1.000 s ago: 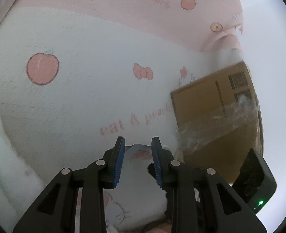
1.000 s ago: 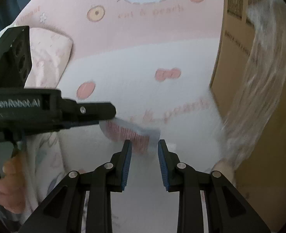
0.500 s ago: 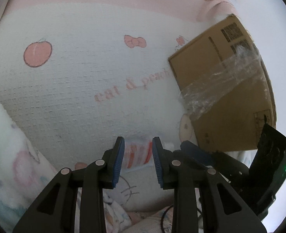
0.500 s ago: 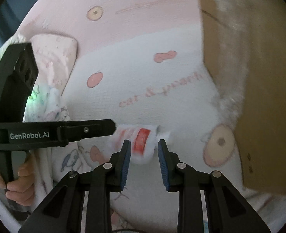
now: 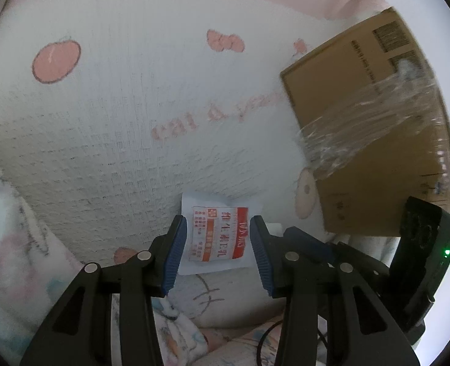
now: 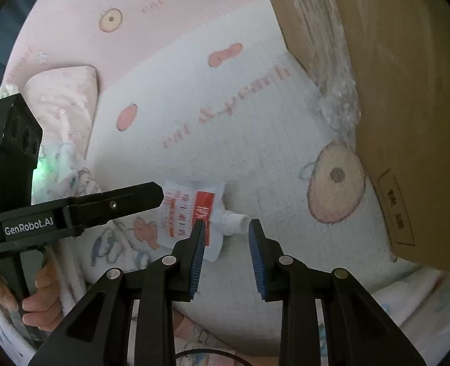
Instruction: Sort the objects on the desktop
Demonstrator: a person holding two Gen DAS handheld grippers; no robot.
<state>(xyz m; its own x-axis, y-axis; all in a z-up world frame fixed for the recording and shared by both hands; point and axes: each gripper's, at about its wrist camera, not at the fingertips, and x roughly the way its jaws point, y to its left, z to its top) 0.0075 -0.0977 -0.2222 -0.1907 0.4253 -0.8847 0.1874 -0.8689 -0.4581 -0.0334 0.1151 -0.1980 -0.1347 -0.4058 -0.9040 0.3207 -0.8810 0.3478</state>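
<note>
A white squeeze tube with a red and orange label (image 5: 217,235) lies flat on the printed bed cover. In the right wrist view the tube (image 6: 191,213) shows its white cap (image 6: 235,222) pointing right. My left gripper (image 5: 217,239) is open with the tube body between its blue pads, just above it. My right gripper (image 6: 226,238) is open, its pads on either side of the cap end. The left gripper's finger (image 6: 127,201) reaches the tube's left end in the right wrist view.
A taped cardboard box (image 5: 377,128) stands on the cover to the right of the tube; it fills the right side of the right wrist view (image 6: 401,91). A pink pillow (image 6: 63,103) lies at the far left. Folded blankets lie near the front edge.
Both grippers have come down and closer to the tube. Both jaws have opened wider. The tube now sits between the left pads, and its cap lies between the right pads.
</note>
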